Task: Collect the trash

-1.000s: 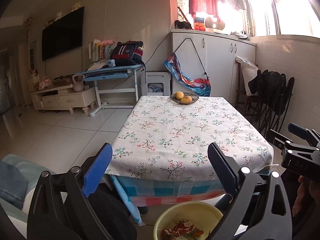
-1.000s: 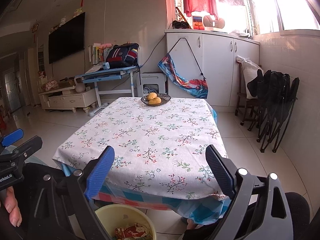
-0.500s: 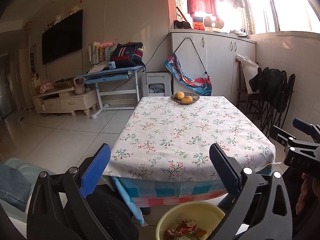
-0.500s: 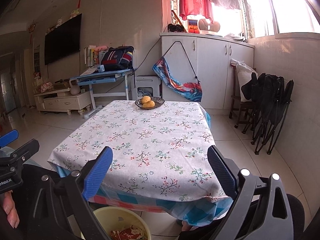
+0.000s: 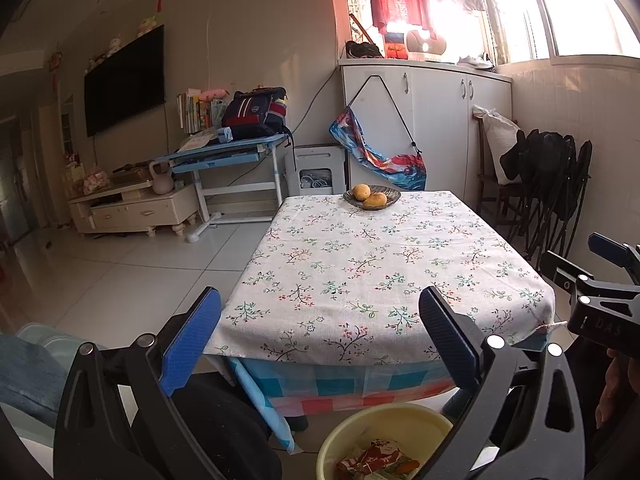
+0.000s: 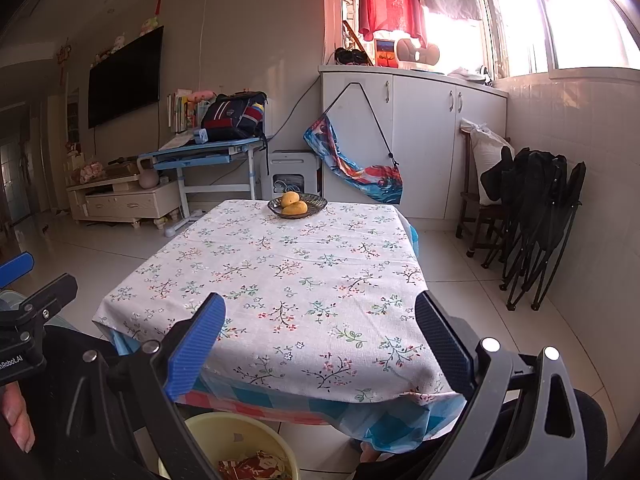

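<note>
**Q:** Fig. legend, pls. Why are both tools held where they are?

**A:** I hold my left gripper and right gripper level, side by side, just short of the near edge of the table. Both have their fingers spread wide w/ nothing between them. My guess: a neutral hover, since the floral cloth shows no litter to reach for. In the left view the right tool shows at the far right edge; in the right view the left tool shows at the far left edge.

**Q:** And where's the trash?

**A:** In the yellow bin on the floor, below the table's near edge and under my grippers. It sits low so that things can be dropped straight down from the tabletop, I'd say.

**Q:** What does it look like?

**A:** Crumpled wrappers, red and white w/ some orange, lying loose in the bottom of the bin; also seen in the right view. Light, flimsy stuff by the look; the jaws hide part of it.

**Q:** Anything left on the table?

**A:** Only a dark dish w/ two yellow-orange fruits at the far end, well apart from me. Food, not litter, so I judge collecting approx. done here.
</note>
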`<state>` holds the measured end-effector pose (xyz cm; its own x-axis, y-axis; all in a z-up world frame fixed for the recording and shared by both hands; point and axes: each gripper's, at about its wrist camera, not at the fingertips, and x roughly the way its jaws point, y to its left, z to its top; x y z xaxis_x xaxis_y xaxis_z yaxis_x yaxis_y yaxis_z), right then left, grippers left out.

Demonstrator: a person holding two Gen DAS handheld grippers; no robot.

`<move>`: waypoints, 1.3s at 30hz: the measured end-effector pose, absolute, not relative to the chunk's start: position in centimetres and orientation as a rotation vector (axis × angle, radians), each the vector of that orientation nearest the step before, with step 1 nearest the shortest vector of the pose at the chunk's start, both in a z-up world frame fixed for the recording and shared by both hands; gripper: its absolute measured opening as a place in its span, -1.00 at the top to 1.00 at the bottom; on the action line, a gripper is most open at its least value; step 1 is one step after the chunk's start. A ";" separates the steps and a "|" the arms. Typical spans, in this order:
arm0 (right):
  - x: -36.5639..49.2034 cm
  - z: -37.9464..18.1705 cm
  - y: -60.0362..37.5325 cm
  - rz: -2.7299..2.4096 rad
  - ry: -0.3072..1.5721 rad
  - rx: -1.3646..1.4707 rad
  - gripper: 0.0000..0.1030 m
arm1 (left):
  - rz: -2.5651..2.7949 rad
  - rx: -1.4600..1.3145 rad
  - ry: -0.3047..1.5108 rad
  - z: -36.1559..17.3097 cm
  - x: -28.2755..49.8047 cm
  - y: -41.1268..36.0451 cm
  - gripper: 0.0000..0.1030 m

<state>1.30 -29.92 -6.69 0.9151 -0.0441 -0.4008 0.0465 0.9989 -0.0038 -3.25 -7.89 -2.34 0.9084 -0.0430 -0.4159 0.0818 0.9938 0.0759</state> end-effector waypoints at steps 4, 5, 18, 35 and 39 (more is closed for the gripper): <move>1.3 -6.7 -30.1 -0.048 0.415 0.005 -0.79 | -0.066 0.101 0.432 -2.2 -3.2 -8.2 -0.86; 1.3 -6.7 -30.1 -0.047 0.415 0.006 -0.79 | -0.065 0.105 0.432 -2.2 -3.2 -8.2 -0.86; 1.3 -6.6 -30.1 -0.042 0.416 0.004 -0.80 | -0.058 0.141 0.419 -1.7 -3.7 -9.2 -0.86; 1.3 -6.5 -30.0 -0.040 0.412 0.008 -0.82 | -0.067 0.174 0.412 -1.0 -4.1 -10.4 -0.86; 1.3 -6.5 -30.0 -0.040 0.412 0.009 -0.82 | -0.068 0.177 0.411 -0.9 -4.2 -10.6 -0.86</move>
<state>1.34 -29.97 -6.46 0.9156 -0.0371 -0.4004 0.0406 0.9992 0.0003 -4.16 -10.61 -0.91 0.9145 -0.0303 -0.4035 0.1017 0.9824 0.1568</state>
